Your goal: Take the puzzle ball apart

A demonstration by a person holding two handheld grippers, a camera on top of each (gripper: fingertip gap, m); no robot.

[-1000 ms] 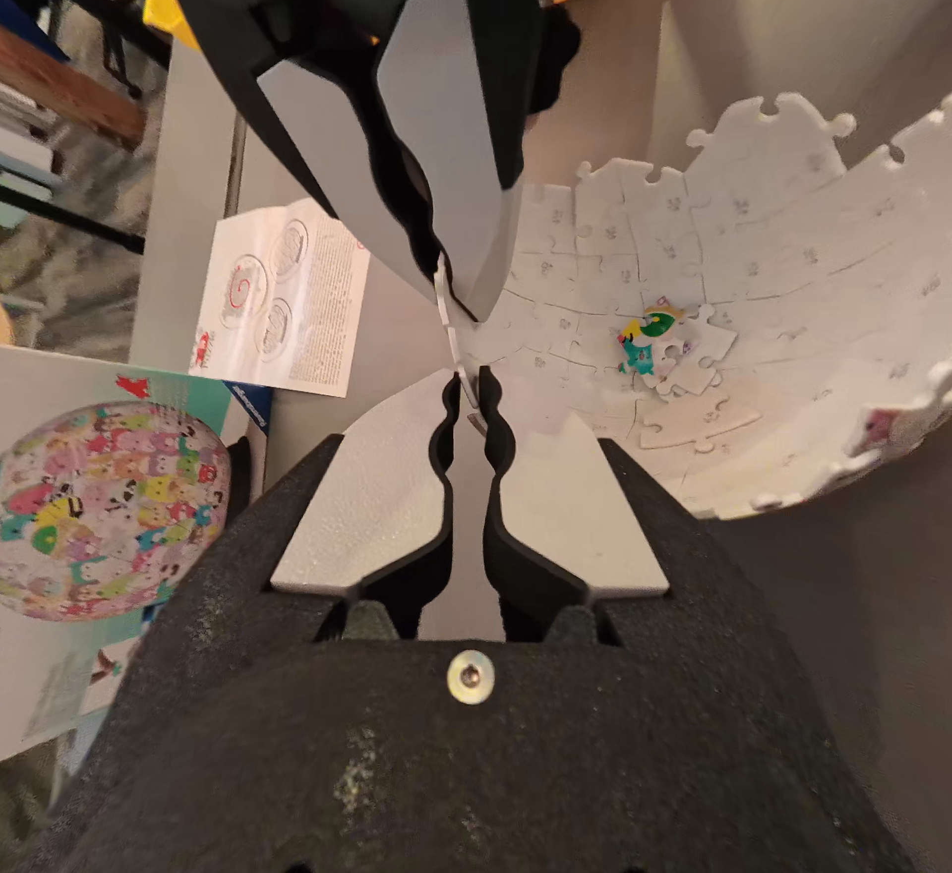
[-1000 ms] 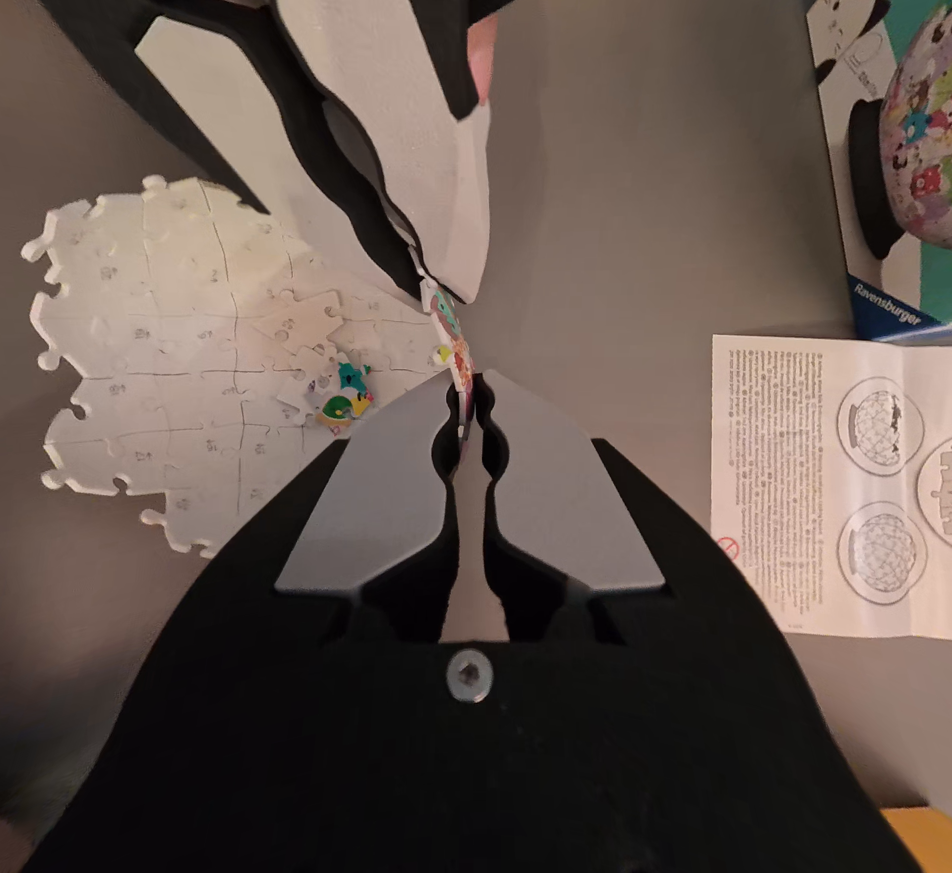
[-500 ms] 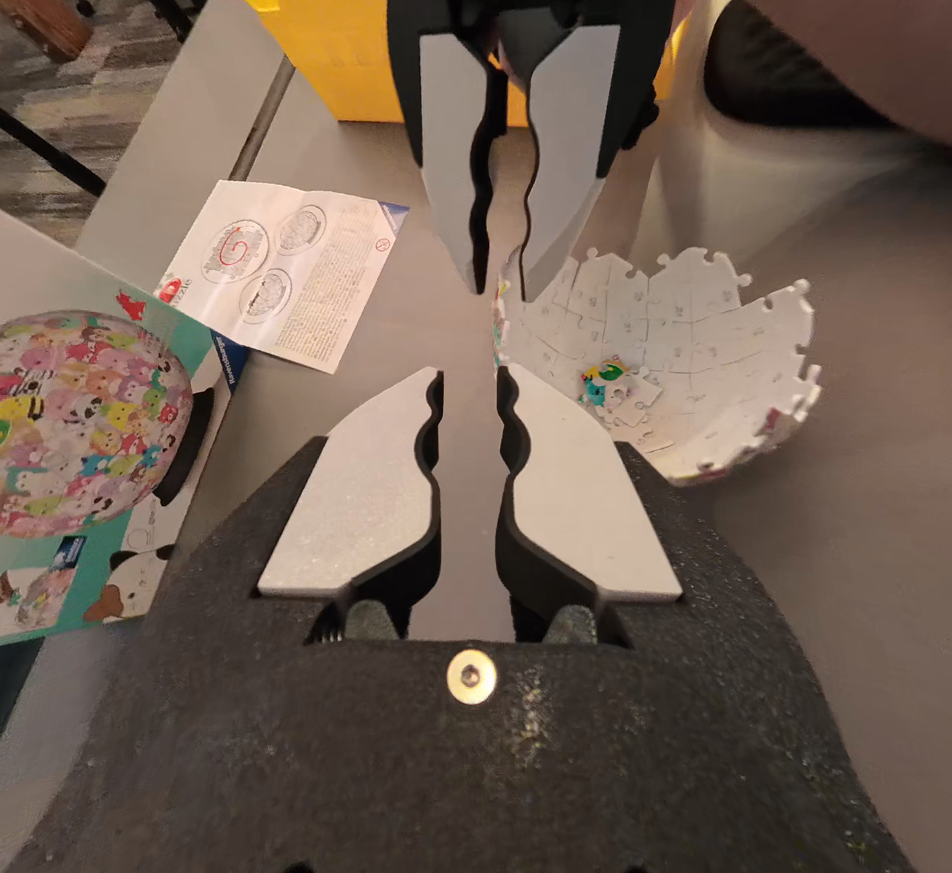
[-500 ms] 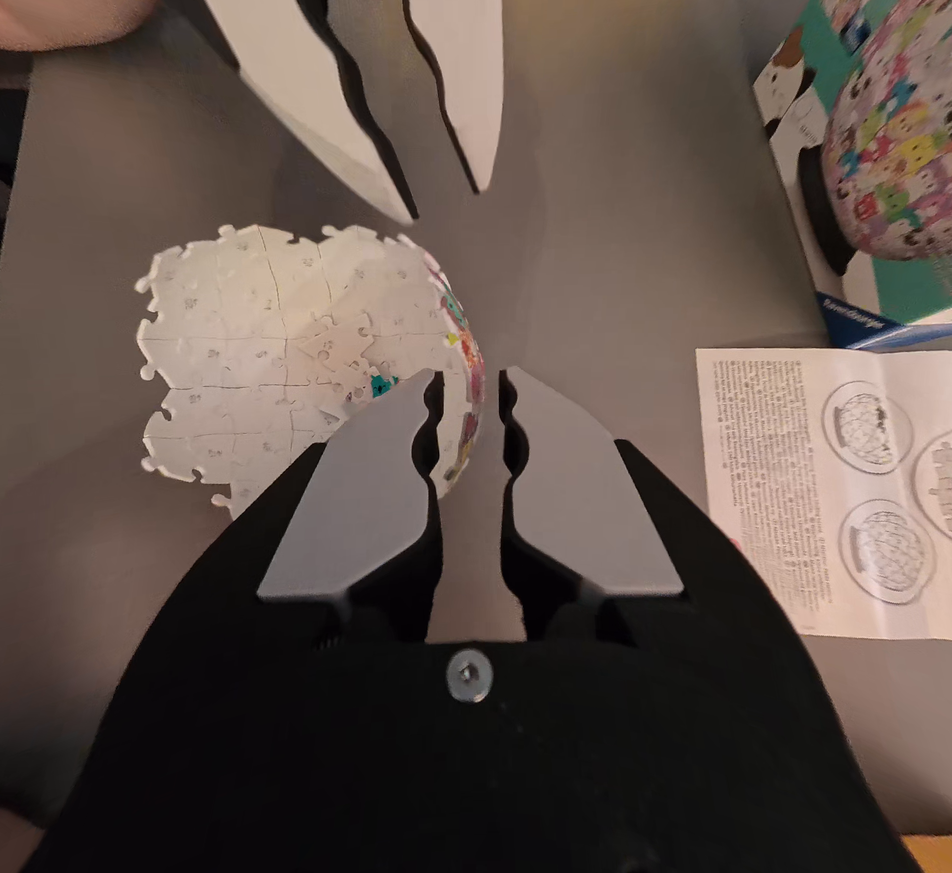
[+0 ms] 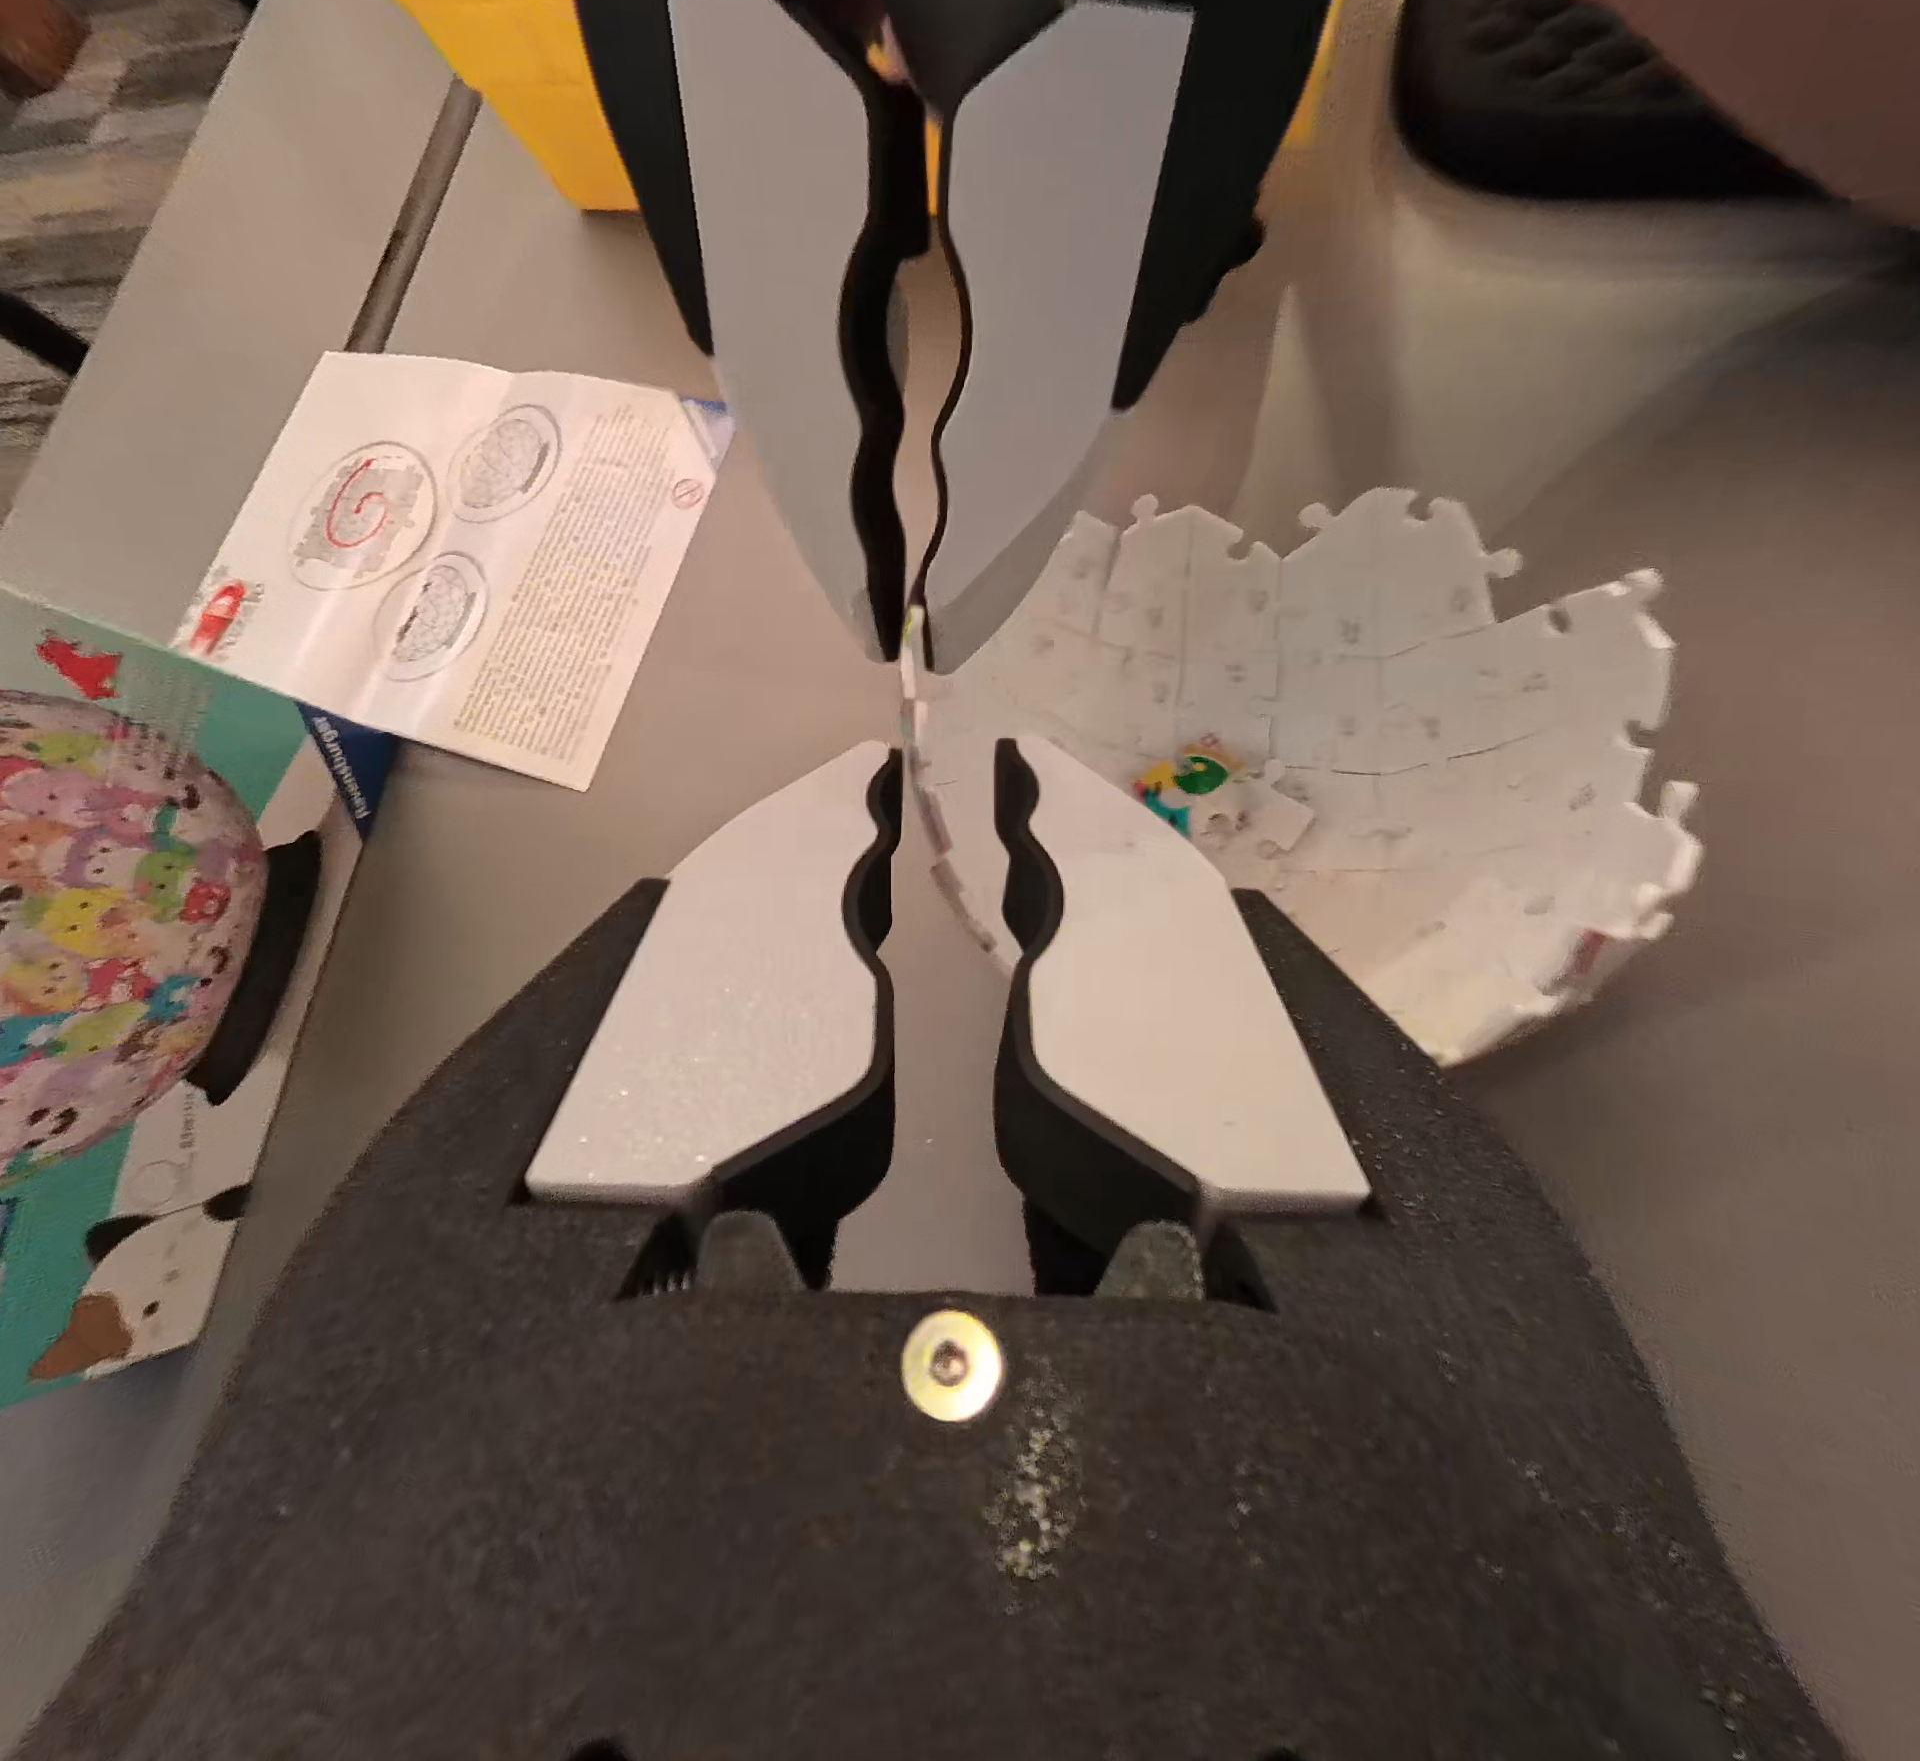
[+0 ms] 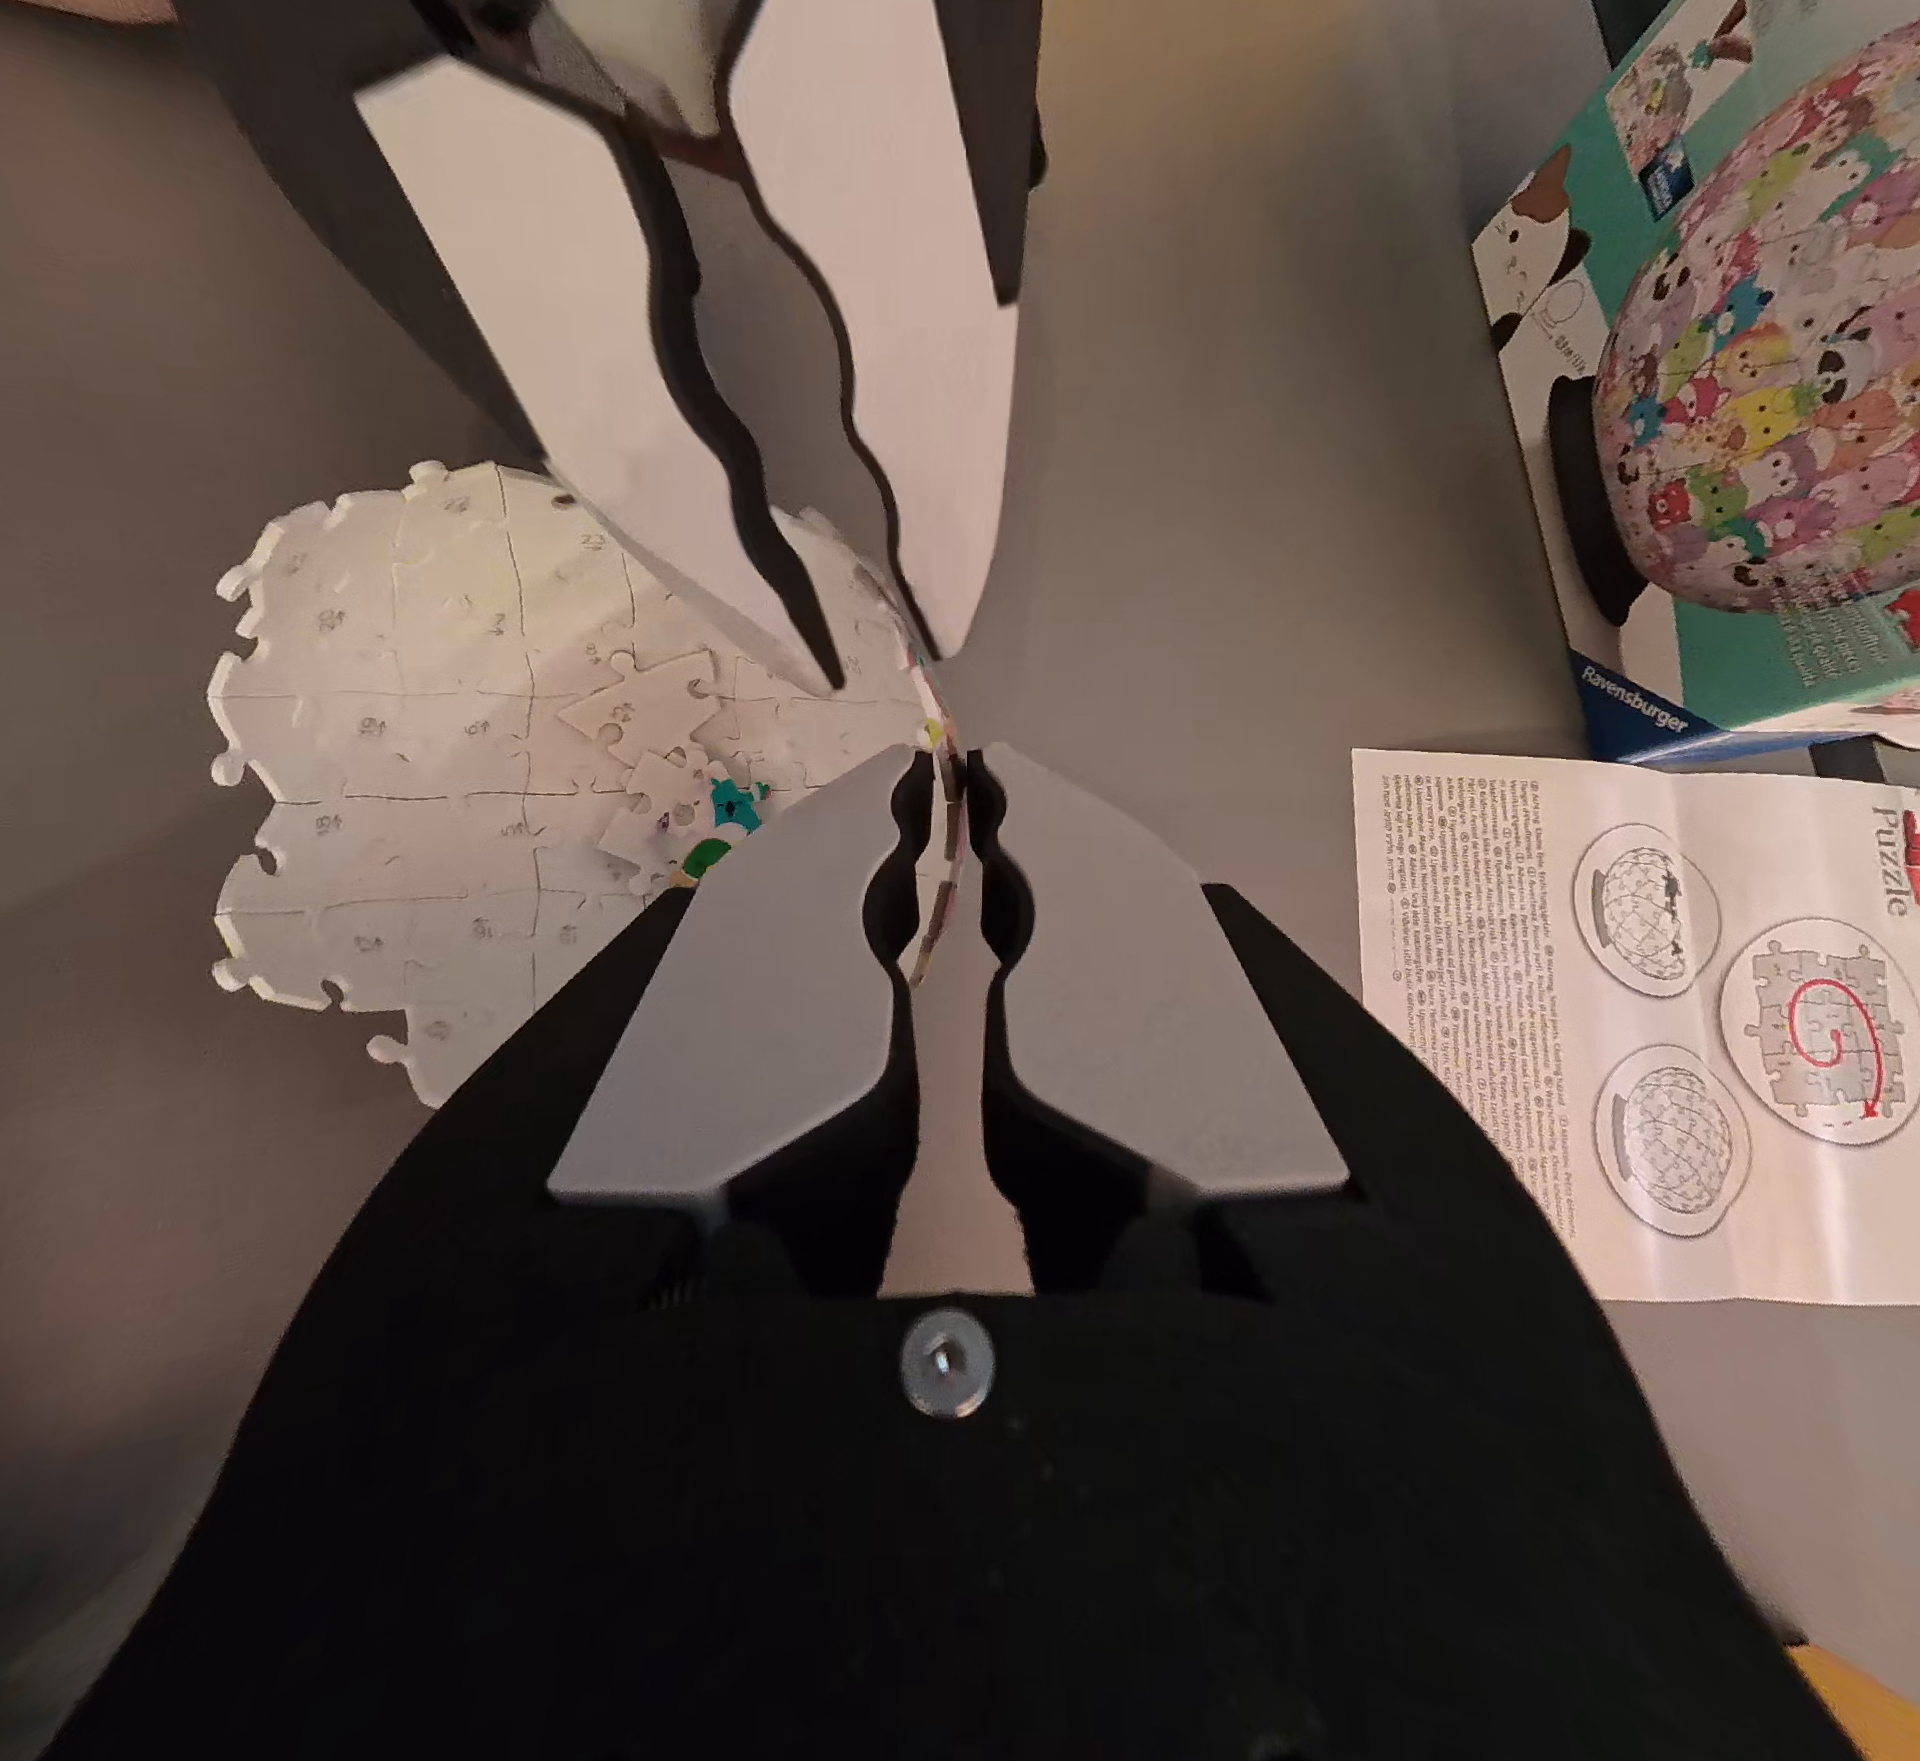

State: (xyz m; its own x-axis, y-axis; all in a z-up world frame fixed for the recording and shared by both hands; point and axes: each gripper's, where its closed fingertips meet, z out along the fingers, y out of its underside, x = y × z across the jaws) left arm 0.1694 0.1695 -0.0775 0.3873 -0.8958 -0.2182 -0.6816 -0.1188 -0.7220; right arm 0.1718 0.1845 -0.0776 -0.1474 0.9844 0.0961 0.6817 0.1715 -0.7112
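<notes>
White inside and printed outside, the half shell [image 5: 1351, 755] of the puzzle ball sits on the grey counter [image 5: 1662, 1296], open side up, with 2 or 3 loose pieces [image 5: 1205, 792] lying in its bottom. Both grippers meet at its near rim from opposite sides. In the left wrist view the left gripper [image 5: 943, 761] has its jaws parted, straddling the rim edge without pinching it — the gap on each side is plain. The right gripper [image 5: 906, 657] comes in from above in that view, its jaws drawn nearly together at the tips with the rim edge between them; in the right wrist view the right gripper [image 6: 943, 761] shows the coloured rim sitting in a narrow gap, and I cannot tell whether the tips press it. A leaflet [image 5: 457, 558] lies unfolded on the counter beside the puzzle box [image 5: 125, 932]. A yellow bin [image 5: 499, 7] stands behind the right gripper.
</notes>
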